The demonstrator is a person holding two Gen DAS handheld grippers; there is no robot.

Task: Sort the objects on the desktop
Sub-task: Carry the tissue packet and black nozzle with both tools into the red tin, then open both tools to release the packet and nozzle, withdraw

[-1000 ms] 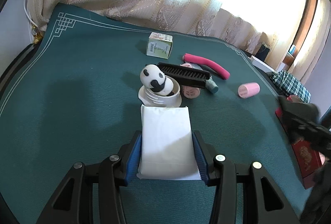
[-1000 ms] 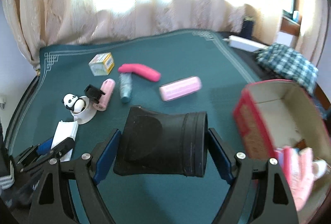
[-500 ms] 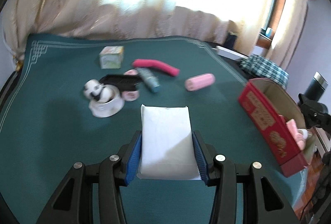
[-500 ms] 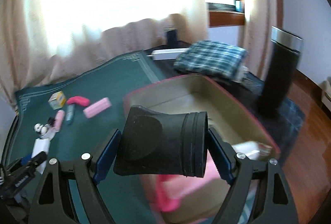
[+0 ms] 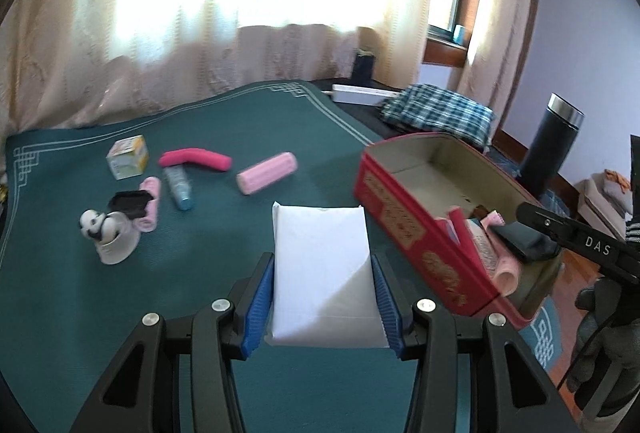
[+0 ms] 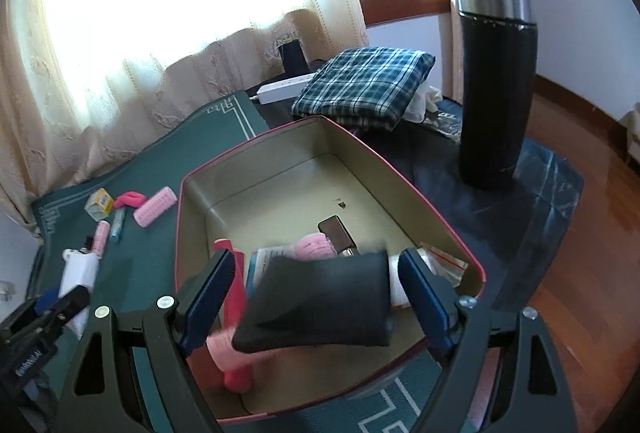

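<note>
A white packet (image 5: pixel 320 265) sits clamped flat between the left tongs (image 5: pixel 322 301). A black pouch (image 6: pixel 320 303), blurred and tilted, hangs over the red box's (image 6: pixel 192 193) near end, between the parted right tongs (image 6: pixel 316 297).

Both handheld tools share one build: black plastic frames with triangular cut-outs, silver round-head screws at the pivots, and blue ribbed pads lining the fingers (image 5: pixel 259 303). The left gripper (image 5: pixel 322 307) looks matte black throughout. The right gripper (image 6: pixel 316 307) bears white letters on its side (they read "DAS" in the left wrist view). A dark glove (image 5: pixel 604 353) covers the hand beneath it.
</note>
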